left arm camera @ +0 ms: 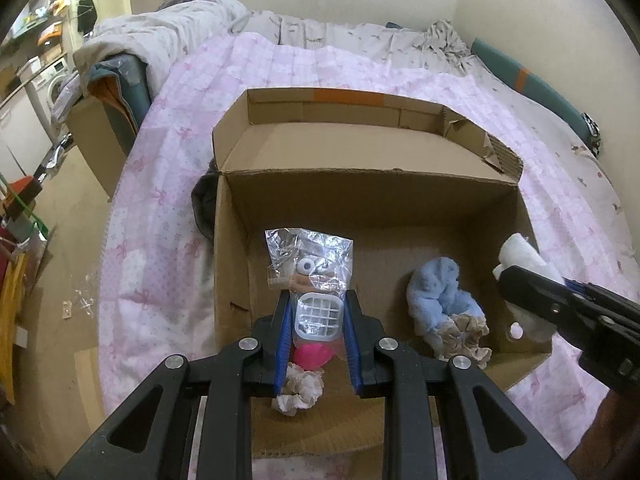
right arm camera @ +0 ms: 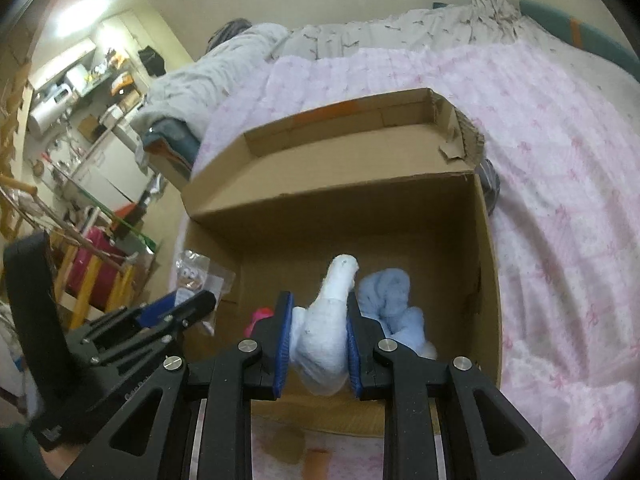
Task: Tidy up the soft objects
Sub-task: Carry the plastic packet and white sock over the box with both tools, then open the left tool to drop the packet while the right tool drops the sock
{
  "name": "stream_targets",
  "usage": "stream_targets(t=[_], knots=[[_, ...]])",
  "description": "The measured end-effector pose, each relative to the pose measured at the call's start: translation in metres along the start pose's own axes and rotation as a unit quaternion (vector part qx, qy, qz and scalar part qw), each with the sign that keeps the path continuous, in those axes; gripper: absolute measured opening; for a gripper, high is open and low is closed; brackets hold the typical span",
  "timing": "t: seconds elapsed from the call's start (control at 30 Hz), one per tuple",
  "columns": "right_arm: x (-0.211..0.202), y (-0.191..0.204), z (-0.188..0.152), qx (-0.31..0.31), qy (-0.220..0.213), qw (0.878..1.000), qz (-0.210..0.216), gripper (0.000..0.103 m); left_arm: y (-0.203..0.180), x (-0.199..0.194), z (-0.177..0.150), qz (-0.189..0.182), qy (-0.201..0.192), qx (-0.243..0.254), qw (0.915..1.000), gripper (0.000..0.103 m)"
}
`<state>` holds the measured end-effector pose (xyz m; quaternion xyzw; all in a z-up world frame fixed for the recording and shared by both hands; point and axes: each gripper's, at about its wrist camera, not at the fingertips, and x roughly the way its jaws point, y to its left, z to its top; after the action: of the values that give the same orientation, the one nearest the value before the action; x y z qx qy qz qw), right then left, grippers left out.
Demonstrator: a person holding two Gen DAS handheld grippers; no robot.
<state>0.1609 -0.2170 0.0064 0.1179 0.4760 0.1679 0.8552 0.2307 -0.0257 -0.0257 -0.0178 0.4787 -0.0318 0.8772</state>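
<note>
Left wrist view: the left claw [left arm camera: 316,318] pinches a crinkly, slippery plastic packet [left arm camera: 310,268]; the right claw [right arm camera: 316,338] squeezes a soft white cloth roll [right arm camera: 324,332] mid-body over the cardboard box [right arm camera: 486,280].

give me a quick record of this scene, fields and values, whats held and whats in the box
setting: cardboard box on a pink quilt on a bed
left gripper: shut on a clear plastic bag with a small toy inside, over the box
right gripper: shut on a white soft roll, over the box
in box: light blue plush, beige scrunchie, pink item, second pale scrunchie
box lid: open, flap folded back
</note>
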Motion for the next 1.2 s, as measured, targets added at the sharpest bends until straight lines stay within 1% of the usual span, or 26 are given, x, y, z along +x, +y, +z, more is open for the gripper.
stream_targets(t=[0.07,0.17,0.27,0.37,0.47,0.63,0.73,0.77,0.8,0.83,0.87,0.9,0.93,0.97,1.07,1.2], knots=[[0.000,0.001,0.000,-0.005,-0.004,1.000,0.007,0.025,0.001,0.005,0.000,0.001,0.005,-0.005,1.0000,0.021],[0.004,-0.001,-0.002,-0.004,-0.005,1.000,0.004,0.025,0.001,0.012,-0.002,0.000,0.018,-0.010,0.9998,0.021],[0.014,-0.007,-0.005,0.006,0.009,1.000,-0.001,0.025,-0.001,0.013,-0.005,0.017,0.013,-0.001,0.9998,0.022],[0.018,-0.008,-0.007,0.007,0.007,1.000,0.006,0.025,0.000,0.015,-0.006,0.011,0.015,-0.006,0.9998,0.022],[0.019,-0.006,-0.007,0.001,0.003,1.000,0.005,0.026,0.003,0.013,-0.005,0.013,0.010,-0.014,0.9998,0.021],[0.028,-0.009,-0.009,0.013,0.017,1.000,0.000,0.026,0.002,0.008,-0.004,-0.001,0.003,-0.014,0.9999,0.024],[0.030,-0.010,-0.009,0.018,0.020,1.000,0.002,0.026,0.001,0.005,-0.005,0.001,-0.001,-0.011,0.9999,0.025],[0.030,-0.009,-0.009,0.018,0.019,1.000,0.003,0.026,0.001,0.003,-0.004,0.002,-0.003,-0.010,0.9999,0.027],[0.029,-0.009,-0.009,0.017,0.015,1.000,0.005,0.026,0.001,0.002,-0.004,0.003,-0.005,-0.010,0.9999,0.033],[0.028,-0.007,-0.009,0.015,0.012,1.000,0.006,0.026,0.000,0.000,-0.004,0.003,-0.010,-0.009,0.9999,0.043],[0.027,-0.007,-0.009,0.013,0.010,1.000,0.007,0.026,0.000,-0.002,-0.004,0.003,-0.015,-0.008,0.9998,0.048],[0.027,-0.006,-0.008,0.012,0.010,1.000,0.008,0.026,-0.001,-0.005,-0.004,0.003,-0.021,-0.008,0.9997,0.058],[0.027,-0.006,-0.009,0.013,0.009,1.000,0.008,0.026,-0.002,-0.007,-0.004,0.003,-0.029,-0.007,0.9996,0.062],[0.027,-0.007,-0.009,0.013,0.008,1.000,0.007,0.026,-0.004,-0.009,-0.004,0.000,-0.034,-0.004,0.9994,0.062],[0.028,-0.009,-0.009,0.017,0.006,1.000,0.002,0.026,-0.008,-0.009,-0.004,-0.008,-0.030,0.007,0.9995,0.063],[0.026,-0.014,-0.009,0.028,0.001,1.000,0.000,0.026,-0.011,-0.010,-0.004,-0.003,-0.032,0.011,0.9994,0.063]])
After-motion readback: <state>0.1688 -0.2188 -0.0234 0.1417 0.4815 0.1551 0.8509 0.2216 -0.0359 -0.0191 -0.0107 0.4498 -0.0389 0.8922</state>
